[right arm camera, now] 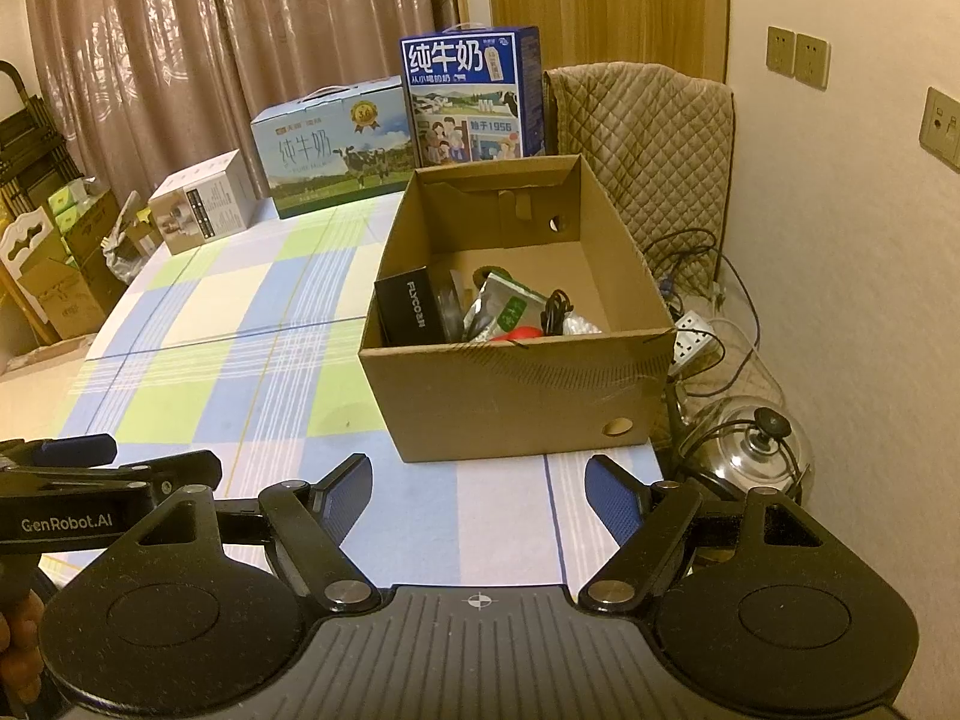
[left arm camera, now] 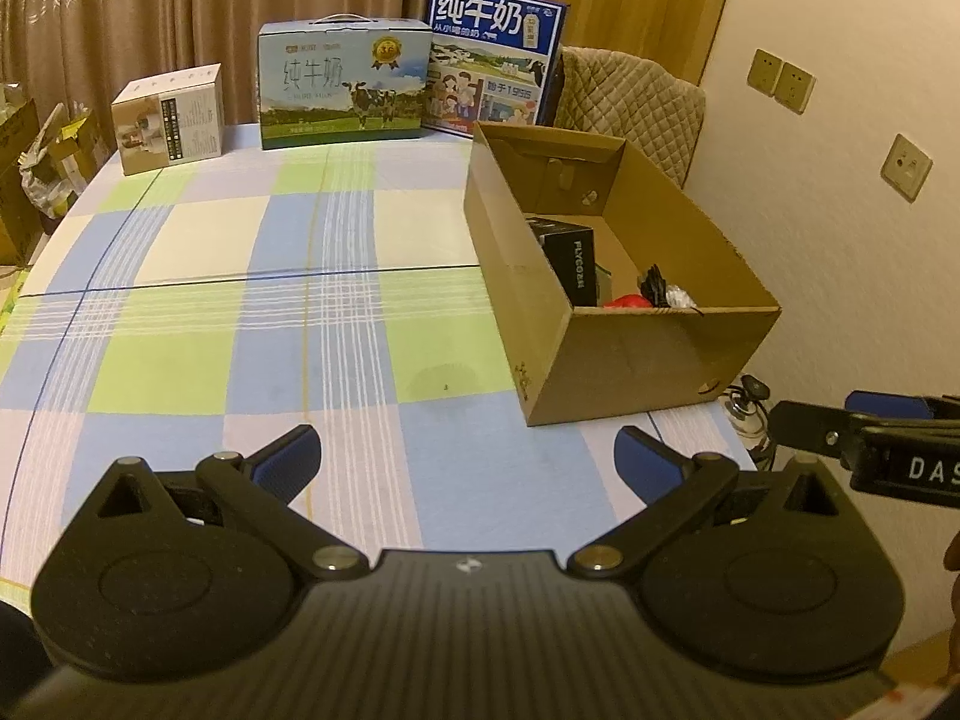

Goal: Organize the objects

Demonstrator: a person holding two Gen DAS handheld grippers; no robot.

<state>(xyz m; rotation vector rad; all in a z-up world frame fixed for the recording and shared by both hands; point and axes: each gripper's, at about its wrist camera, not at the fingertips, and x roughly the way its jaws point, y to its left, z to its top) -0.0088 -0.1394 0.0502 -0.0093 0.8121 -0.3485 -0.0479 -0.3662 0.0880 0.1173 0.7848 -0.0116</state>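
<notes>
The worktop [left arm camera: 300, 312] carries a smooth cloth printed in blue, green and cream checks with fine white stripes.

An open rectangular cardboard box [right arm camera: 516, 396] of plain brown corrugated board stands at the right side of the worktop, near its edge. Round holes are punched in its near and far walls. Inside lie:
- a matte black carton [right arm camera: 408, 312] with white lettering, upright against the left wall;
- a crinkled silver foil pouch [right arm camera: 504, 306] with a green label, beside the carton;
- a coiled black cable [right arm camera: 555, 309];
- a smooth red object [right arm camera: 522, 333], mostly hidden behind the near wall.

Along the far edge stand three printed card cartons: a small white carton [left arm camera: 171, 120], a pale blue milk carton [left arm camera: 345, 90] with a handle, and a tall dark blue milk carton [left arm camera: 495, 57].

A quilted beige cover [right arm camera: 648, 144] drapes over furniture behind the box. A domed glass lid [right arm camera: 750, 450] with a black knob sits low at the right.

The left hand-held gripper [left arm camera: 468, 462] has its ribbed blue pads spread wide, nothing between them. The right hand-held gripper [right arm camera: 477, 498] is likewise spread wide and empty. Both hover over the near worktop, short of the box.
</notes>
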